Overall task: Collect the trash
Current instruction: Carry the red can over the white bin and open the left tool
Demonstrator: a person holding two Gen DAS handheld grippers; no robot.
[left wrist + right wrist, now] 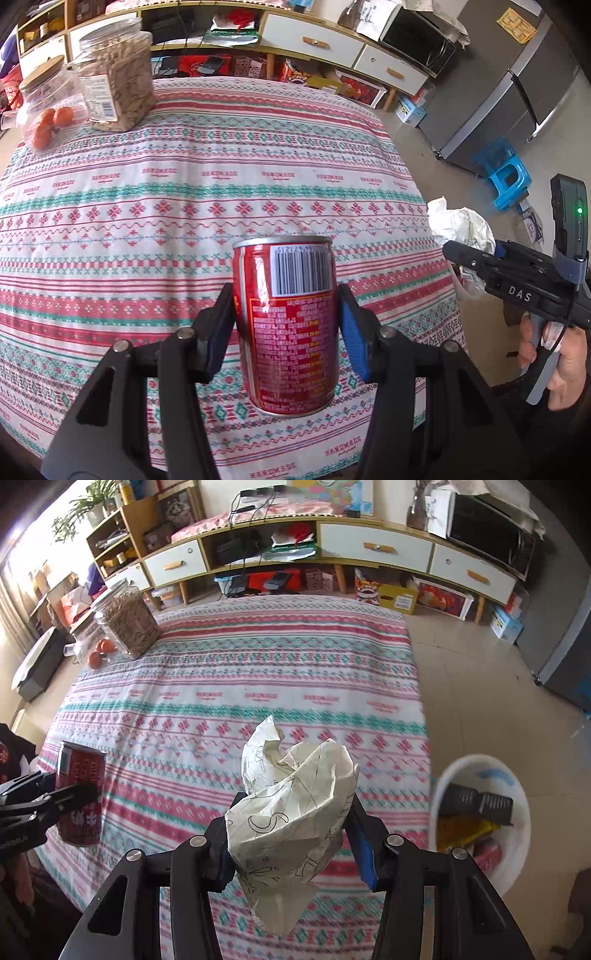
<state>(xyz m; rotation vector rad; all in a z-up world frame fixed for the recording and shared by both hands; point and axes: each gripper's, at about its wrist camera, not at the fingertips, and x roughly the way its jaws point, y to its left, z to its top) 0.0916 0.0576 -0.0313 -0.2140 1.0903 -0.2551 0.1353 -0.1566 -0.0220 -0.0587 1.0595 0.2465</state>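
My left gripper [286, 317] is shut on a red drink can [286, 325], holding it upright above the patterned tablecloth [184, 206]. The can also shows at the left of the right wrist view [79, 797]. My right gripper [291, 830] is shut on a crumpled white paper [295, 805] with line drawings, held above the table near its right edge. The paper and right gripper show at the right of the left wrist view [461, 229]. A white trash bin [517, 849] stands on the floor to the right of the table, holding a dark object and yellow and red wrappers.
A clear jar of seeds [118, 77] and a lidded jar with orange fruit [48, 107] stand at the table's far left corner. A blue stool [506, 177] and grey fridge [517, 92] are on the right. A low cabinet [369, 550] runs behind the table.
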